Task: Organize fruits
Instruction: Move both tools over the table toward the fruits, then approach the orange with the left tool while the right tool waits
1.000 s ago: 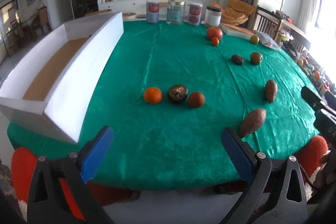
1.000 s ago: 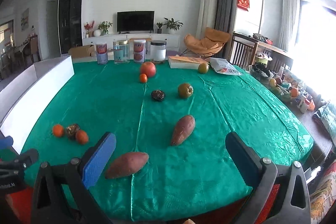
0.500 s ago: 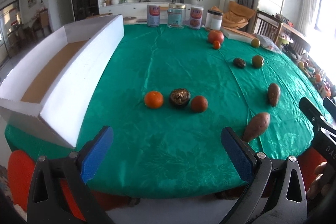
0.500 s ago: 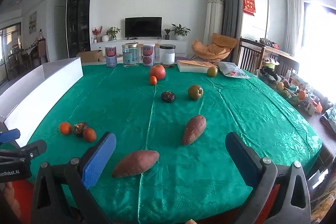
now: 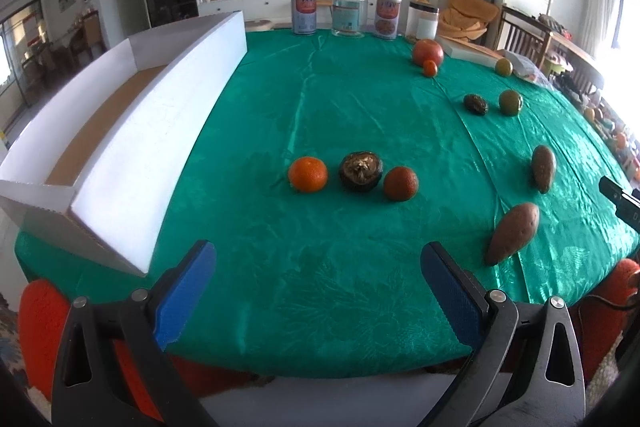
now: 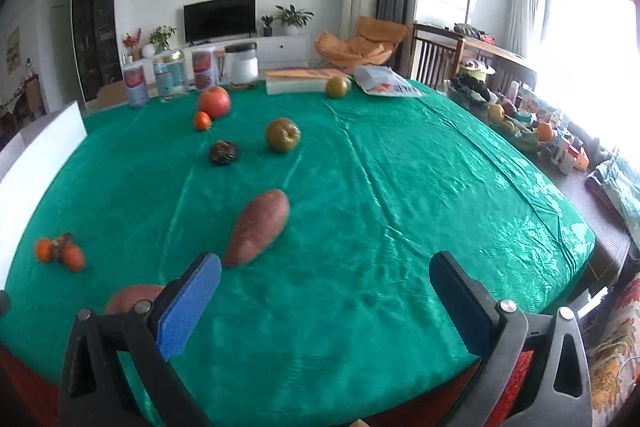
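Observation:
Fruit lies scattered on a green tablecloth (image 5: 340, 107). In the left wrist view an orange (image 5: 308, 174), a dark mangosteen (image 5: 361, 171) and a second orange (image 5: 401, 183) sit in a row ahead of my open left gripper (image 5: 316, 267). Two sweet potatoes (image 5: 514, 231) (image 5: 543, 167) lie to the right. A long white box (image 5: 120, 147) stands at the left. My right gripper (image 6: 324, 275) is open and empty above the near table edge, with a sweet potato (image 6: 258, 226) just ahead and another (image 6: 132, 297) behind its left finger.
Farther back lie a big red fruit (image 6: 215, 101), a small orange (image 6: 202, 120), a dark fruit (image 6: 224, 152) and green-brown fruits (image 6: 283, 135) (image 6: 336, 87). Jars (image 5: 350, 13) line the far edge, beside a flat box (image 6: 304, 83) and a bag (image 6: 386, 85).
Both grippers have moved forward over the table. The right view has swung to the right, so the nearest sweet potato now sits behind its left finger. Both stay open.

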The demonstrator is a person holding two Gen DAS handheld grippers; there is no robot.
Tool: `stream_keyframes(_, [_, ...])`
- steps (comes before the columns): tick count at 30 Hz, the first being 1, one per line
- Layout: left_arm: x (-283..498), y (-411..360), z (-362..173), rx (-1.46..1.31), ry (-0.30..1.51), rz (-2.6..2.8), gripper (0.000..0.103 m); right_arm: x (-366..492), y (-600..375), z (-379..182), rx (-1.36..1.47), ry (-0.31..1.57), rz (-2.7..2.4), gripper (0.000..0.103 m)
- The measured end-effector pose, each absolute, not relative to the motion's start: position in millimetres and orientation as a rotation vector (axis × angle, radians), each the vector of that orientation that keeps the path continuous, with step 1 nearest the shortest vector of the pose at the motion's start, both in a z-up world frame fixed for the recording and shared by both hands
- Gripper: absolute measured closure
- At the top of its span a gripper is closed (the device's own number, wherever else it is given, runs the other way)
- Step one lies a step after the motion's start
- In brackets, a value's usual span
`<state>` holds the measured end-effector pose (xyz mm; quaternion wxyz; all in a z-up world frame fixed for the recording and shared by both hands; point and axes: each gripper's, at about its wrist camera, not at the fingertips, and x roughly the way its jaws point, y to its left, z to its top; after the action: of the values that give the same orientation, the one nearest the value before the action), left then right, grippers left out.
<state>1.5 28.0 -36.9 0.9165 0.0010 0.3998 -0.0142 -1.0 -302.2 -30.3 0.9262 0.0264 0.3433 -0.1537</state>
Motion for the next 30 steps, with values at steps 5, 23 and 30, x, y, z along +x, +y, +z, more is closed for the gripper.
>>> stream_keyframes(5, [6.1, 23.0, -35.7, 0.013, 0.826, -0.017, 0.001, 17.9, -344.7, -39.5, 0.023, 0.735, -0.247, 0.0])
stream_keyframes(23, [26.2, -4.1, -33.6, 0.011, 0.913, -0.04, 0.001, 219.2, -483.6, -102.9, 0.192, 0.934, -0.354, 0.0])
stream_keyframes(30, [35.3, 3.8, -43.8, -0.016, 0.922, -0.021, 0.001, 221.1, -483.2, -102.7, 0.192, 0.936, -0.355, 0.0])
